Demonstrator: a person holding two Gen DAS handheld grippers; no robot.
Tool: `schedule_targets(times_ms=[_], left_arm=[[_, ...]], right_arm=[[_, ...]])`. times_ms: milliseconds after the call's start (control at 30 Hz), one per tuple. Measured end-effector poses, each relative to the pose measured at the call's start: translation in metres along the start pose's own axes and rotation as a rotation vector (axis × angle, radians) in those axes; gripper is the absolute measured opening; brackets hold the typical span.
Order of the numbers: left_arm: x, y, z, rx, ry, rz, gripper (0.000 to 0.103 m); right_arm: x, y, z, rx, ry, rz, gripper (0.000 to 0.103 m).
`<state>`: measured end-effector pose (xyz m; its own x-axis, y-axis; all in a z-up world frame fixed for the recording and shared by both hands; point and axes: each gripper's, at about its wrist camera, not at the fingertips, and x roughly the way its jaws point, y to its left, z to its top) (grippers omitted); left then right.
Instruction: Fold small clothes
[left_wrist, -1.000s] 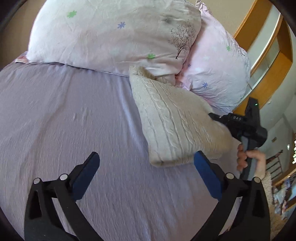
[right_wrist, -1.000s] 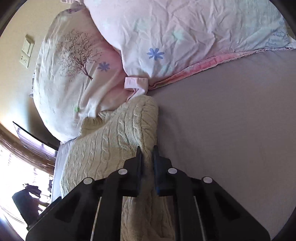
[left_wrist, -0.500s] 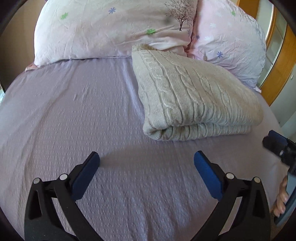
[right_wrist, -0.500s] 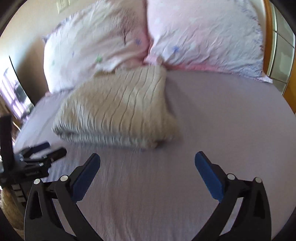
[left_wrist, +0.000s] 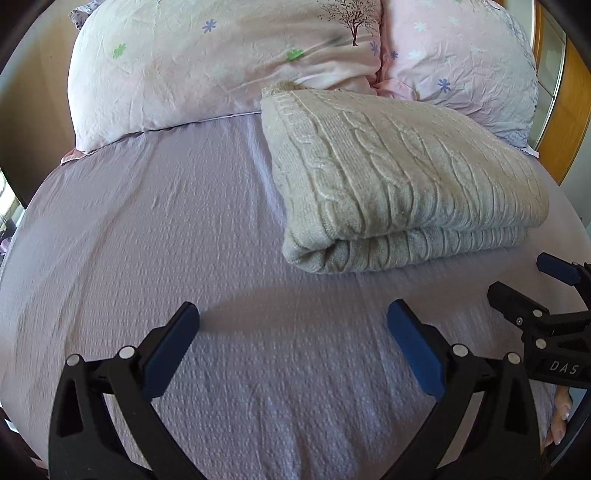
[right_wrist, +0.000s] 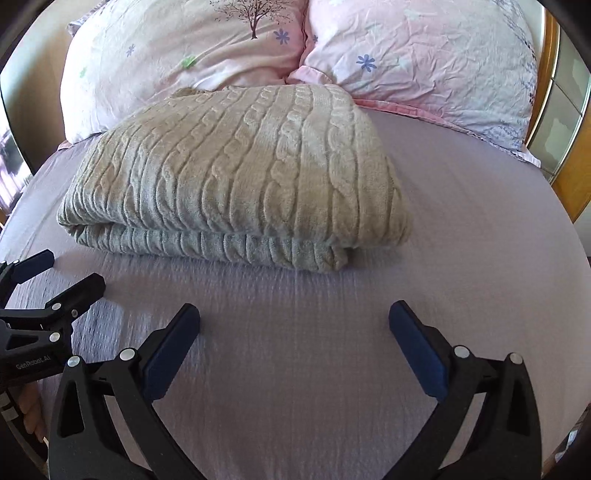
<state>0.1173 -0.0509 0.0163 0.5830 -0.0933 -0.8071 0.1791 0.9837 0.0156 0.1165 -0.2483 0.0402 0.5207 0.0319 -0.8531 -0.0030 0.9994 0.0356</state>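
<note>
The folded sweater (right_wrist: 236, 166) is pale cream-beige, knitted in raised cable braids and ribs. Beneath it the bedsheet (right_wrist: 461, 229) is plain lilac with a fine crinkled weave. Behind the sweater, the left pillow (right_wrist: 177, 48) is soft pink, printed with a dark bare tree, blue and green flowers. To the sweater's right rear, the other pillow (right_wrist: 436, 62) is pink with blue flowers. Both grippers are black with blue finger pads (left_wrist: 415, 347).

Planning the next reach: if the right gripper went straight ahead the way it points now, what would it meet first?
Probably the folded cable-knit sweater. The right gripper is open over the bare lavender bedsheet, and the sweater's near folded edge lies directly ahead; the floral pillows sit behind it. Depth is uncertain.
</note>
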Motion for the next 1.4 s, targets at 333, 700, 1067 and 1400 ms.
schedule_targets(times_ms=[333, 700, 1067, 1400], left_arm=[[-0.0005, 0.0001, 0.0011, 0.016, 0.001, -0.013, 0.101], [0.0003, 0.0002, 0.0017, 0.015, 0.001, -0.011, 0.101], [0.0003, 0.0003, 0.0017, 0.014, 0.001, -0.01, 0.101], [0.0004, 0.0003, 0.0016, 0.013, 0.001, -0.01, 0.101]], right_arm=[[-0.0022, -0.0006, 0.0003, 0.0, 0.001, 0.001, 0.102], [-0.0019, -0.0005, 0.0006, 0.0, 0.001, 0.001, 0.102], [-0.0019, -0.0005, 0.0006, 0.0, 0.001, 0.001, 0.102], [-0.0018, -0.0004, 0.0006, 0.001, 0.001, 0.001, 0.102]])
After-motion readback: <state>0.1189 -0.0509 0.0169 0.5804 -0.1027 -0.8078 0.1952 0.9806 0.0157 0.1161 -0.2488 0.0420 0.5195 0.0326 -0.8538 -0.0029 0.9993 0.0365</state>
